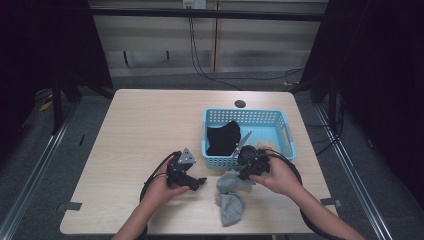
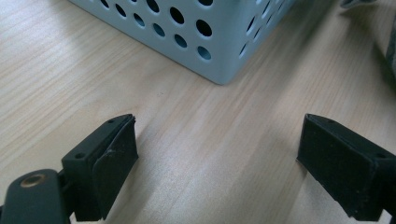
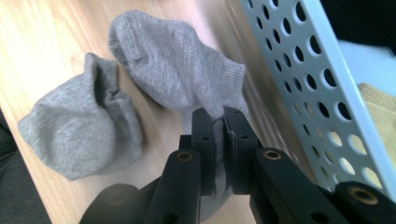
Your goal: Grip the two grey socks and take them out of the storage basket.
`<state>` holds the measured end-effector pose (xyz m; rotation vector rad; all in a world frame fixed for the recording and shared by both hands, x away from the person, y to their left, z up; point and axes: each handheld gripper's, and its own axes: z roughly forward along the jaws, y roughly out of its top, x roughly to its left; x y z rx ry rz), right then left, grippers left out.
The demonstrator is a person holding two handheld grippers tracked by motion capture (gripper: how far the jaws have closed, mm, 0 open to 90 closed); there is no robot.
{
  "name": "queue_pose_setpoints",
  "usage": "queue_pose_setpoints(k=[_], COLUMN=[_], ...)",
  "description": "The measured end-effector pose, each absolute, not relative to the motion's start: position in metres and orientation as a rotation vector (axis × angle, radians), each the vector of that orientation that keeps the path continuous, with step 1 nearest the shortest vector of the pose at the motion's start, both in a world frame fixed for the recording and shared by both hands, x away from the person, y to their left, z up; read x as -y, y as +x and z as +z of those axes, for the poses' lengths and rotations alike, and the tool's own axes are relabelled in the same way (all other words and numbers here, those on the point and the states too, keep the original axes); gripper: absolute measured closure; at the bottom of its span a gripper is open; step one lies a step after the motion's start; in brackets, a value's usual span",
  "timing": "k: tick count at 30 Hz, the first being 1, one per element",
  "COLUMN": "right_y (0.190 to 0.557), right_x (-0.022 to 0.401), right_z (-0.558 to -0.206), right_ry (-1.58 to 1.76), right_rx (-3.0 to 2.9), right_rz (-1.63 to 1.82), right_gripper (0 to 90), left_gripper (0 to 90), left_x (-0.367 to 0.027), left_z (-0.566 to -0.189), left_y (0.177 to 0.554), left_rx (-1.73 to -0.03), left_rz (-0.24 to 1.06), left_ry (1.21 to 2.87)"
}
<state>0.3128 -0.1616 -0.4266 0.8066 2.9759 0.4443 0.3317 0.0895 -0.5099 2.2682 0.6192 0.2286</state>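
Observation:
Two grey socks lie on the wooden table in front of the blue basket (image 1: 287,131). My right gripper (image 3: 218,122) is shut on the edge of one grey sock (image 3: 177,60), which droops onto the table beside the basket wall (image 3: 299,60). That sock (image 1: 229,181) shows in the high view under my right gripper (image 1: 244,175). The other grey sock (image 3: 79,126) lies loose next to it, nearer the table's front edge (image 1: 231,209). My left gripper (image 2: 217,158) stands open over bare wood, facing a basket corner (image 2: 219,70); in the high view this left gripper (image 1: 200,182) rests left of the socks.
Inside the basket lie a black cloth (image 1: 223,137) and a yellowish cloth (image 3: 380,109). A round hole (image 1: 240,103) sits in the table behind the basket. Cables trail from both grippers toward the front edge.

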Motion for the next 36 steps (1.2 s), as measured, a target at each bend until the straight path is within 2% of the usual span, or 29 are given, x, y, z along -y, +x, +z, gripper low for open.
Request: queue_pose_setpoints(k=[3, 16, 28, 36], right_y=[0.314, 0.313, 0.307, 0.302], right_x=[0.162, 0.163, 0.169, 0.178], right_z=[-0.427, -0.424, -0.422, -0.422], right_ry=[0.81, 0.832, 0.889, 0.911], right_rx=[-2.969, -2.984, -2.969, -2.958], right_rz=[0.44, 0.462, 0.581, 0.617], right_gripper=[83.4, 68.5, 45.8, 36.2], left_gripper=[11.2, 11.2, 11.1, 11.1], left_x=[-0.09, -0.089, -0.089, -0.089], left_z=[-0.51, -0.51, -0.51, -0.511], left_y=[0.332, 0.332, 0.332, 0.332], left_rx=[-0.619, -0.619, -0.62, -0.625], left_rz=[0.229, 0.228, 0.222, 0.222], left_ry=[2.268, 2.27, 2.262, 2.256])
